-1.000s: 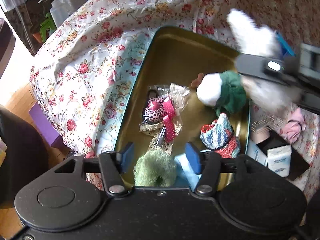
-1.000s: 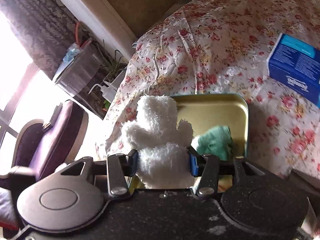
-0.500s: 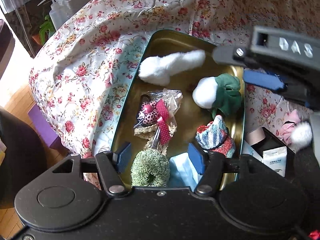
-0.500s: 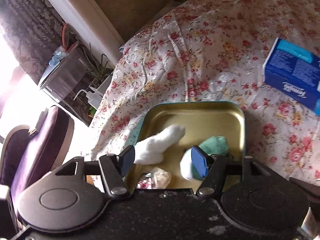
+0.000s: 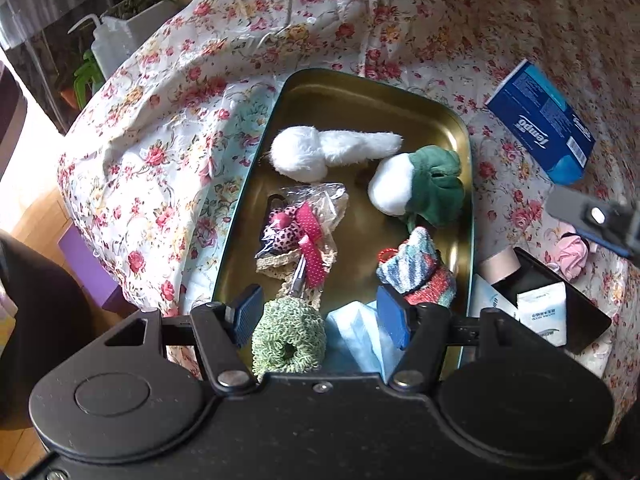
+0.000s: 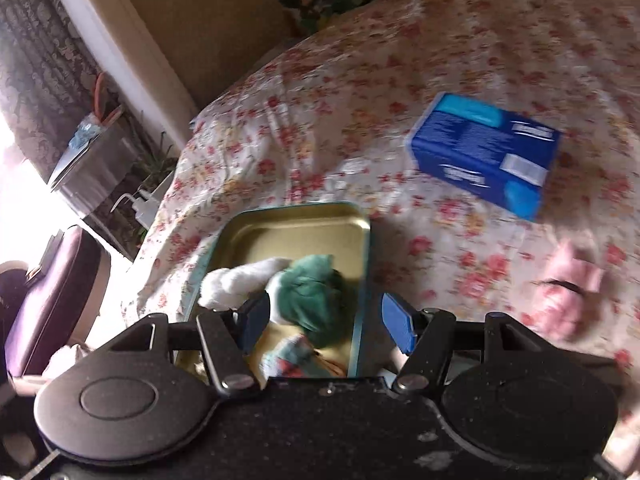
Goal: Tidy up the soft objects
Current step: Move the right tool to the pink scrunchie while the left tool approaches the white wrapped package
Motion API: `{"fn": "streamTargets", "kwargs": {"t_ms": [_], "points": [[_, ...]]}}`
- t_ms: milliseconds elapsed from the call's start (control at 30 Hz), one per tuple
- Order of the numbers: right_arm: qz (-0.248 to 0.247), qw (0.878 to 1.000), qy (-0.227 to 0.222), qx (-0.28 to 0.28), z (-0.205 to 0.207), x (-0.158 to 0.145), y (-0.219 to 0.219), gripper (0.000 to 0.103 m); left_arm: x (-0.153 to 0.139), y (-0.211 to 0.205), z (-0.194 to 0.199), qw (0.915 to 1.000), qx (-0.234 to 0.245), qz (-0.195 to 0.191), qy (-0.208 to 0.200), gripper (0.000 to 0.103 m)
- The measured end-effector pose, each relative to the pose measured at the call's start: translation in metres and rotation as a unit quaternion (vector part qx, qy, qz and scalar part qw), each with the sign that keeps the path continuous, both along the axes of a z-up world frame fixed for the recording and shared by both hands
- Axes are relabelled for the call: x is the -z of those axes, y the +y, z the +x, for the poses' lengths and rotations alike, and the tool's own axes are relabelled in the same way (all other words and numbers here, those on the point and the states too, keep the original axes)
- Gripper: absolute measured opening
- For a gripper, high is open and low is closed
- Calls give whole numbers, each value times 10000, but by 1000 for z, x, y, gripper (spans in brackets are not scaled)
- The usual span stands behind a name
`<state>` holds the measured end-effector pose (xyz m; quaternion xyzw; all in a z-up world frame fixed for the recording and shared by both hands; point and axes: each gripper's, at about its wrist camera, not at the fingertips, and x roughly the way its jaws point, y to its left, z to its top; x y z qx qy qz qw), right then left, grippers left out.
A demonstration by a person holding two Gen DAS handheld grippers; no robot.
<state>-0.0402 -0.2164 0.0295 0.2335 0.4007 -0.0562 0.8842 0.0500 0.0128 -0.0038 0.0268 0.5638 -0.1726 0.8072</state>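
Here the gold tray (image 5: 344, 92) sits on the floral-covered table (image 5: 168, 128). Inside it, left to right, lie the white plush toy (image 5: 320, 152), a bagged pink bow (image 5: 300, 228), a green and white plush (image 5: 420, 184) and a striped knit piece (image 5: 416, 272). The left gripper (image 5: 320, 316) hangs over the tray's near end, fingers apart and pressing nothing, a green knit ring (image 5: 288, 340) and a pale blue cloth (image 5: 360, 340) below. The right gripper (image 6: 326, 320) has fingers released, gripping nothing. A blue tissue pack (image 6: 484, 156) lies farther right.

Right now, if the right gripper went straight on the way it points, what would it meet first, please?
Probably the green and white plush toy in the gold tin; it lies nearest between the open jaws, though depth is unclear.
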Motion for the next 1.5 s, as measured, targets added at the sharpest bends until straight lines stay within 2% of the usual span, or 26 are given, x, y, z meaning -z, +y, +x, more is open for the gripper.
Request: {"fn": "streamTargets", "kwargs": {"t_ms": [400, 567, 733, 867, 1033, 1300, 1500], "points": [[-434, 9938, -35, 1028, -94, 3, -70, 66, -5, -34, -20, 9985, 538, 3, -87, 59], [-553, 9889, 179, 1366, -117, 16, -94, 67, -5, -56, -31, 9966, 825, -10, -57, 59], [-395, 9860, 418, 1563, -130, 38, -104, 67, -5, -80, -41, 9939, 1099, -28, -37, 59], [-195, 9806, 689, 1826, -130, 55, -120, 67, -7, -101, -49, 9913, 1318, -59, -41, 59], [-115, 9768, 843, 1967, -117, 59, -138, 67, -7, -119, -53, 9887, 1495, -144, 0, 59], [-170, 9791, 931, 1802, -68, 57, -153, 70, -7, -135, -56, 9866, 1625, -164, 24, 59], [35, 9797, 1052, 1706, -24, 70, -163, 70, -4, -136, -55, 9863, 1643, -160, 36, 59]]}}
